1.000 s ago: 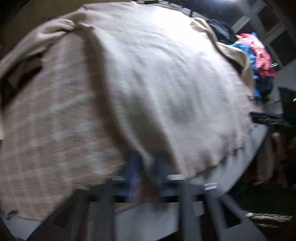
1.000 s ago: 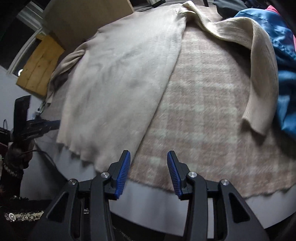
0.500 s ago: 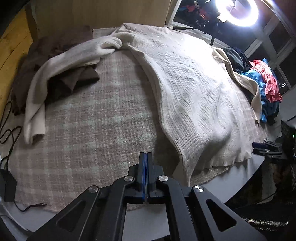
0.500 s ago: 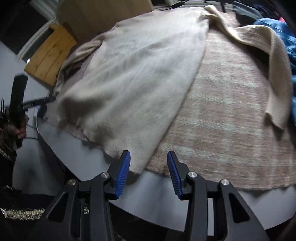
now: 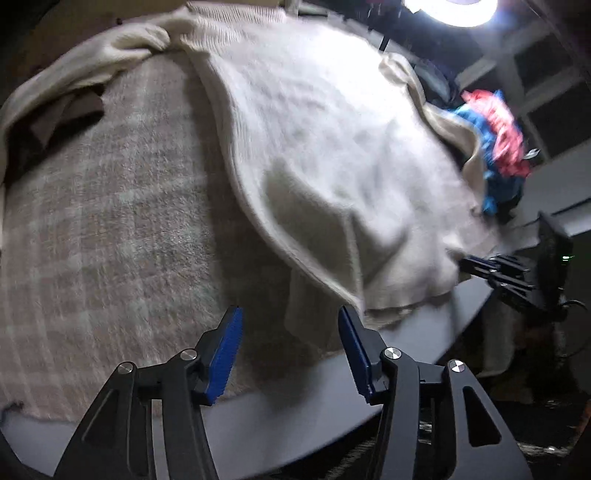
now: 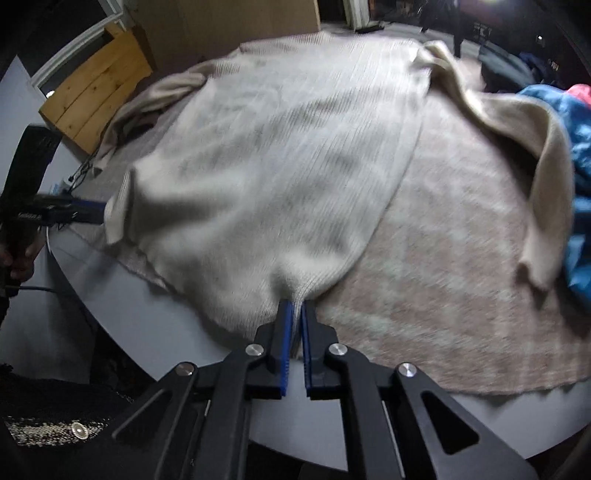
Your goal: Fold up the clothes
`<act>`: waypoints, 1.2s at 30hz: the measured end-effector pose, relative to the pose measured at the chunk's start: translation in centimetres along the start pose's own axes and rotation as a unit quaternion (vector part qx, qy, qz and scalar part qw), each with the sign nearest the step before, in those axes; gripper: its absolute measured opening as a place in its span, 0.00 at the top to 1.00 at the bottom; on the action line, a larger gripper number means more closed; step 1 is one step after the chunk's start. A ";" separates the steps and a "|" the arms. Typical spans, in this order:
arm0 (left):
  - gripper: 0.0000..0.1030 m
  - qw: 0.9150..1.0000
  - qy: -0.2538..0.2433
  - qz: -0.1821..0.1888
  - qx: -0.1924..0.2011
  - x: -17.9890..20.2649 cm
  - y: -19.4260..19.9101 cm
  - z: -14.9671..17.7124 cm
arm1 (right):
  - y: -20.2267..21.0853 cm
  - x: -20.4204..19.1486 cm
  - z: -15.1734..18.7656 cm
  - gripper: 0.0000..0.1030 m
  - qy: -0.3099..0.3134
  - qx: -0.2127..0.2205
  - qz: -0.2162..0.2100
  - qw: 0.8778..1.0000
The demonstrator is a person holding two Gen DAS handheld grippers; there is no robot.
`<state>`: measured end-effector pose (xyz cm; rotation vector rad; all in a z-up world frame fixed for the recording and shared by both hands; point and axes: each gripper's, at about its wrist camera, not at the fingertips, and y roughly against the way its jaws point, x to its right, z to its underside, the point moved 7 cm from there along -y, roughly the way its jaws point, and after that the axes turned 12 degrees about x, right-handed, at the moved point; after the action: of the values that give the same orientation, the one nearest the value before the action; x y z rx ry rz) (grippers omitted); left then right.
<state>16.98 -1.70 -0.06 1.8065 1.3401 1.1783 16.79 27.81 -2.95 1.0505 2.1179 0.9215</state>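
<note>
A cream knit sweater [image 5: 325, 147] [image 6: 280, 155] lies spread on a pink plaid blanket [image 5: 110, 229] [image 6: 461, 288] that covers a round grey table [image 6: 155, 325]. My right gripper [image 6: 294, 314] is shut on the sweater's near hem corner. My left gripper [image 5: 290, 325] stands open just before the opposite hem corner, nothing between its blue pads. One sleeve [image 6: 546, 184] trails off to the right in the right wrist view, the other sleeve [image 5: 74, 77] to the upper left in the left wrist view.
A heap of blue and red clothes [image 5: 495, 147] [image 6: 569, 147] lies at the far side of the table. Dark brown cloth [image 5: 48, 125] sits under the left sleeve. A wooden panel [image 6: 96, 88] stands beyond the table. A ring light [image 5: 454, 11] glares overhead.
My right gripper has shut on the sweater's hem corner. My left gripper, shut half a second ago, has opened and come close to the other hem corner.
</note>
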 end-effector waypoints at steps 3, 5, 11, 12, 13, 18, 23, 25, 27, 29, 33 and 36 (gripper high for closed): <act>0.41 1.000 0.002 0.004 -0.002 0.3 -0.2 0.0 | 1.0 0.6 -1.0 0.95 0.002 0.013 0.004 1.000; 0.40 1.000 0.004 0.006 -0.004 0.5 -0.4 -0.1 | 0.4 0.0 -1.3 0.95 0.008 0.011 0.008 1.000; 0.86 1.000 -0.012 0.015 -0.019 1.7 -2.5 0.3 | 0.0 0.4 -0.2 0.94 0.013 -0.012 0.007 1.000; 0.93 1.000 -0.019 0.017 -0.015 1.8 -2.7 0.1 | -0.1 0.5 0.0 0.93 0.012 -0.017 0.006 1.000; 0.93 0.999 -0.017 0.022 -0.016 1.9 -2.8 -0.2 | 0.1 0.6 0.3 0.91 0.008 -0.019 0.005 1.000; 0.94 0.997 0.014 0.037 0.060 0.0 1.8 -4.4 | 1.7 0.8 1.6 0.59 0.001 -0.004 0.006 1.000; 0.94 0.996 0.019 -0.012 0.087 -3.3 4.0 -6.6 | 0.4 -0.6 2.2 0.59 0.010 0.002 0.005 1.000; 0.94 0.996 0.026 -0.014 0.086 -4.1 3.9 -6.8 | -0.4 -1.5 2.0 0.59 0.023 0.006 0.006 1.000; 0.94 0.996 0.023 -0.013 0.080 -3.9 3.4 -6.8 | -1.1 -2.3 1.7 0.59 0.024 0.009 -0.002 1.000; 0.93 0.998 0.010 -0.017 0.068 -3.6 2.7 -6.7 | -1.6 -2.6 1.4 0.59 0.017 0.011 -0.008 1.000; 0.93 0.998 0.011 -0.011 0.058 -3.9 2.2 -6.1 | -2.6 -2.3 0.6 0.59 -0.005 0.013 -0.012 1.000; 0.93 0.999 0.012 -0.011 0.052 -4.0 2.1 -5.7 | -3.4 -2.1 0.0 0.64 -0.021 0.015 -0.016 1.000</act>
<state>12.33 -6.41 2.96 1.8515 1.4556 1.1403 16.45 24.52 -5.22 1.0386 2.1137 0.8487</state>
